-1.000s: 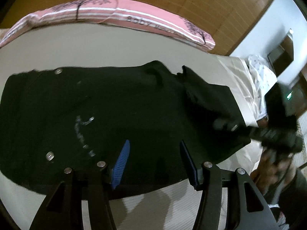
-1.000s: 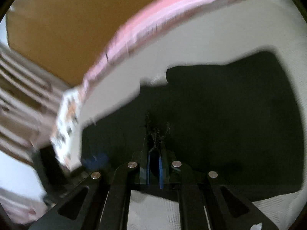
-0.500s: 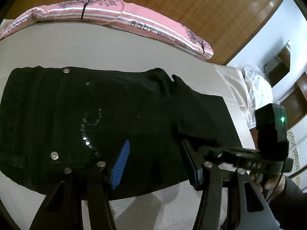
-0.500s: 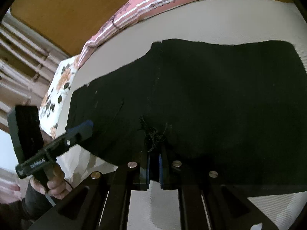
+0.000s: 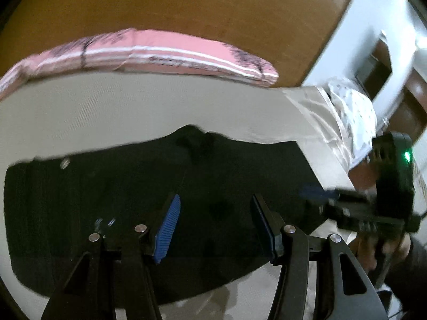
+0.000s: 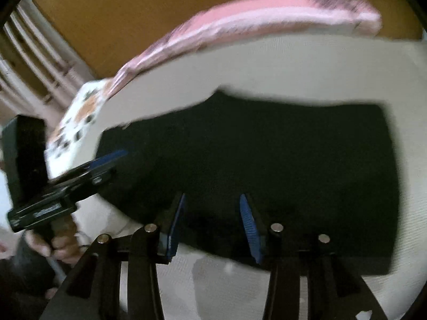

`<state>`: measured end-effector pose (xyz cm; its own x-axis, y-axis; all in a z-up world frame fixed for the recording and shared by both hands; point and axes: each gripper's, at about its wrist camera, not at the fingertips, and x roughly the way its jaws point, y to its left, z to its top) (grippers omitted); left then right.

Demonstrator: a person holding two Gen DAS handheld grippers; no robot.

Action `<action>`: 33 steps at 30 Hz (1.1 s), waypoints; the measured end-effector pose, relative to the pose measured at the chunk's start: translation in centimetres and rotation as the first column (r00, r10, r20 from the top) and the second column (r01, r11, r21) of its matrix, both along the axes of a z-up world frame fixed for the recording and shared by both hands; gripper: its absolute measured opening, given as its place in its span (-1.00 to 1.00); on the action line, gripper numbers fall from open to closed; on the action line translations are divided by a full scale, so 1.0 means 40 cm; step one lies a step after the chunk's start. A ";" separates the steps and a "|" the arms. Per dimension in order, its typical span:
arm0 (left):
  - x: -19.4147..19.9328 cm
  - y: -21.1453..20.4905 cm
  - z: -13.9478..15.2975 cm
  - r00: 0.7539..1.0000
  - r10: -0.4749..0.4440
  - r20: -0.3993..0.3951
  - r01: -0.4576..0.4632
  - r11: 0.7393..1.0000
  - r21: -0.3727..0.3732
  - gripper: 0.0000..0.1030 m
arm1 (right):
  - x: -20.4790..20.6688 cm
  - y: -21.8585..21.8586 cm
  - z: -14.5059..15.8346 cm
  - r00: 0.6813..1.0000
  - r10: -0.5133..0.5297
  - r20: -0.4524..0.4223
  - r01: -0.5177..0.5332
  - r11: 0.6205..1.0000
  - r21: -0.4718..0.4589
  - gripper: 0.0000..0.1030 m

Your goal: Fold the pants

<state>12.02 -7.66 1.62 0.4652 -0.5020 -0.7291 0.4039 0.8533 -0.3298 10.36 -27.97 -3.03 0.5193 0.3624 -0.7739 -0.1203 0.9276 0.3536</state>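
Observation:
The black pants (image 5: 133,200) lie folded flat as a wide dark rectangle on the pale bed sheet; they also show in the right wrist view (image 6: 280,165). My left gripper (image 5: 214,213) is open and empty, hovering over the near edge of the pants. My right gripper (image 6: 210,213) is open and empty, also above the near edge. The right gripper shows at the right edge of the pants in the left wrist view (image 5: 317,194). The left gripper shows at the left end of the pants in the right wrist view (image 6: 106,160).
A pink striped pillow (image 5: 160,53) lies along the far side of the bed against a wooden headboard (image 5: 213,8). A white patterned cloth (image 5: 355,112) lies at the right end of the bed. A flowered pillow (image 6: 77,120) lies at the left end.
My right gripper has opened and let go of the pants fabric it was pinching. Both grippers have pulled back from the pants. The fold now lies flat.

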 end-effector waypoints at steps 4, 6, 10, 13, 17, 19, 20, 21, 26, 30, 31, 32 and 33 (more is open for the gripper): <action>0.018 -0.074 -0.008 0.998 -0.064 0.004 0.064 0.998 0.013 0.08 | 0.024 -0.109 -0.006 0.990 -0.141 -0.004 0.140 0.986 -0.090 -0.22; 0.029 -0.112 -0.018 0.996 -0.091 0.004 0.091 0.996 0.022 0.08 | 0.031 -0.145 -0.016 0.983 -0.181 -0.008 0.179 0.978 -0.108 -0.22; 0.071 -0.178 -0.026 0.992 -0.128 0.009 0.128 0.991 0.047 0.08 | 0.059 -0.209 -0.033 0.972 -0.235 -0.018 0.231 0.965 -0.120 -0.22; 0.113 -0.213 -0.034 0.989 -0.146 0.018 0.144 0.987 0.064 0.08 | 0.093 -0.243 -0.040 0.966 -0.259 -0.011 0.255 0.958 -0.133 -0.22; 0.171 -0.246 -0.080 0.990 -0.140 -0.016 0.141 0.985 0.096 0.08 | 0.146 -0.262 -0.062 0.962 -0.272 -0.014 0.267 0.953 -0.145 -0.23; 0.196 -0.249 -0.114 0.991 -0.121 -0.048 0.126 0.985 0.118 0.08 | 0.165 -0.266 -0.082 0.961 -0.274 -0.028 0.267 0.952 -0.150 -0.25; 0.212 -0.247 -0.138 0.992 -0.104 -0.076 0.113 0.985 0.131 0.08 | 0.175 -0.267 -0.093 0.960 -0.276 -0.038 0.267 0.951 -0.159 -0.26; 0.220 -0.243 -0.155 0.992 -0.089 -0.094 0.101 0.985 0.137 0.08 | 0.184 -0.269 -0.108 0.958 -0.280 -0.056 0.268 0.949 -0.166 -0.30; 0.219 -0.238 -0.175 0.994 -0.081 -0.077 0.093 0.982 0.167 0.06 | 0.191 -0.260 -0.122 0.962 -0.268 -0.058 0.252 0.947 -0.202 -0.31; 0.172 -0.219 -0.169 0.989 -0.102 -0.108 0.118 0.981 0.156 0.06 | 0.164 -0.257 -0.112 0.961 -0.264 -0.078 0.248 0.953 -0.176 -0.30; 0.151 -0.210 -0.168 0.987 -0.111 -0.113 0.127 0.981 0.148 0.06 | 0.153 -0.256 -0.112 0.962 -0.261 -0.084 0.245 0.955 -0.165 -0.30; 0.123 -0.200 -0.166 0.986 -0.126 -0.112 0.142 0.979 0.145 0.07 | 0.135 -0.253 -0.112 0.962 -0.257 -0.092 0.242 0.958 -0.151 -0.30; 0.097 -0.191 -0.164 0.984 -0.140 -0.109 0.155 0.977 0.148 0.06 | 0.123 -0.251 -0.113 0.962 -0.254 -0.096 0.239 0.960 -0.146 -0.30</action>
